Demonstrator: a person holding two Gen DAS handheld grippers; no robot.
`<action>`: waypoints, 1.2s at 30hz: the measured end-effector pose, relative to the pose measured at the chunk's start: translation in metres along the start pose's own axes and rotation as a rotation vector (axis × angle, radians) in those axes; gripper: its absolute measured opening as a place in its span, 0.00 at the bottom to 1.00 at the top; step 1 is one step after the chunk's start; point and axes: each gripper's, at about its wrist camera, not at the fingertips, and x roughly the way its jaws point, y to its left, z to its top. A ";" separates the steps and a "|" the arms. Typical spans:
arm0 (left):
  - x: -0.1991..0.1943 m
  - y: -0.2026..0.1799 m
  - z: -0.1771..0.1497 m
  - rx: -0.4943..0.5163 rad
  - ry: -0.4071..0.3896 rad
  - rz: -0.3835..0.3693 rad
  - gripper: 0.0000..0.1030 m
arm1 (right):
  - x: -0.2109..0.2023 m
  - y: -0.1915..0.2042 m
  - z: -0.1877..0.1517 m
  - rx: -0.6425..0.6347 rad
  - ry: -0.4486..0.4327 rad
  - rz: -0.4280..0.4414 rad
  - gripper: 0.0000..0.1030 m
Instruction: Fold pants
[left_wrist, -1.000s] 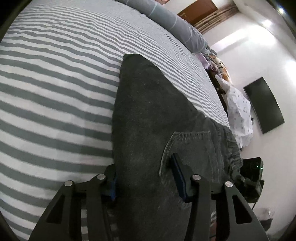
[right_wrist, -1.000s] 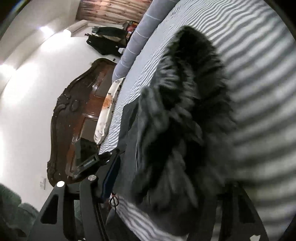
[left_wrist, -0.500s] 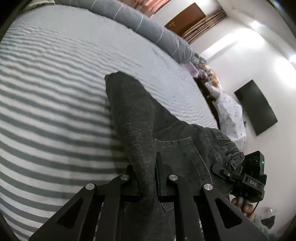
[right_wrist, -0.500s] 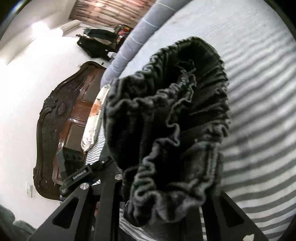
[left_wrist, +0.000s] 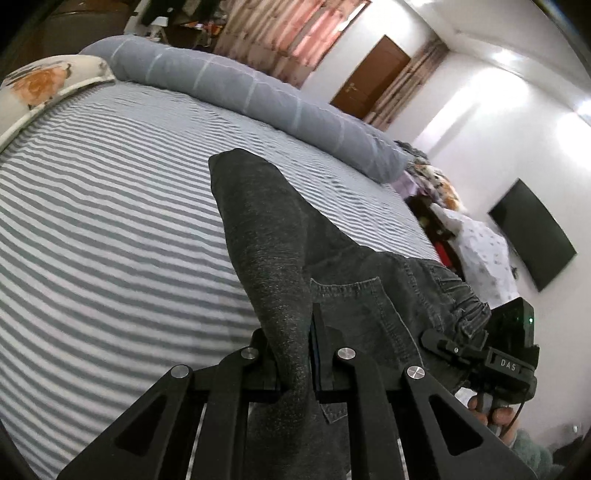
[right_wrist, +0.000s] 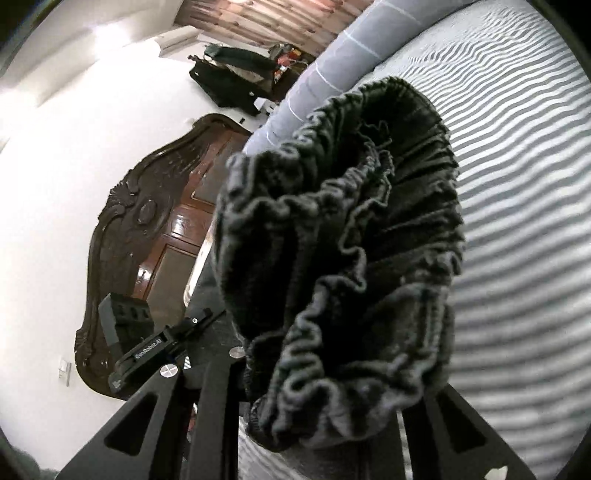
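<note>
Dark grey denim pants (left_wrist: 280, 236) lie lengthwise on the striped bed (left_wrist: 110, 229), one leg end far from me, a back pocket (left_wrist: 354, 310) near my fingers. My left gripper (left_wrist: 297, 365) is shut on a raised fold of the pants. My right gripper (right_wrist: 317, 402) is shut on the bunched elastic waistband (right_wrist: 351, 251), which fills the right wrist view and hides the fingertips. The right gripper also shows in the left wrist view (left_wrist: 491, 358) at the waistband's edge.
A long grey bolster pillow (left_wrist: 258, 96) lies along the far side of the bed. A floral pillow (left_wrist: 40, 85) is at the far left. A dark wooden headboard (right_wrist: 147, 236) stands by the white wall. A black TV (left_wrist: 532, 232) hangs at the right.
My left gripper closed on a fold of the pants and lifted it. My right gripper raised the waistband off the bed; both views tilted up toward the room.
</note>
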 end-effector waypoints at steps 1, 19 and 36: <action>0.006 0.009 0.004 -0.005 0.005 0.019 0.11 | 0.015 -0.004 0.005 0.007 0.012 0.001 0.18; 0.059 0.077 -0.041 0.090 0.062 0.273 0.61 | 0.046 -0.044 -0.025 -0.074 0.066 -0.336 0.51; -0.048 0.003 -0.111 0.190 -0.020 0.640 0.74 | -0.019 0.041 -0.095 -0.248 -0.038 -0.633 0.73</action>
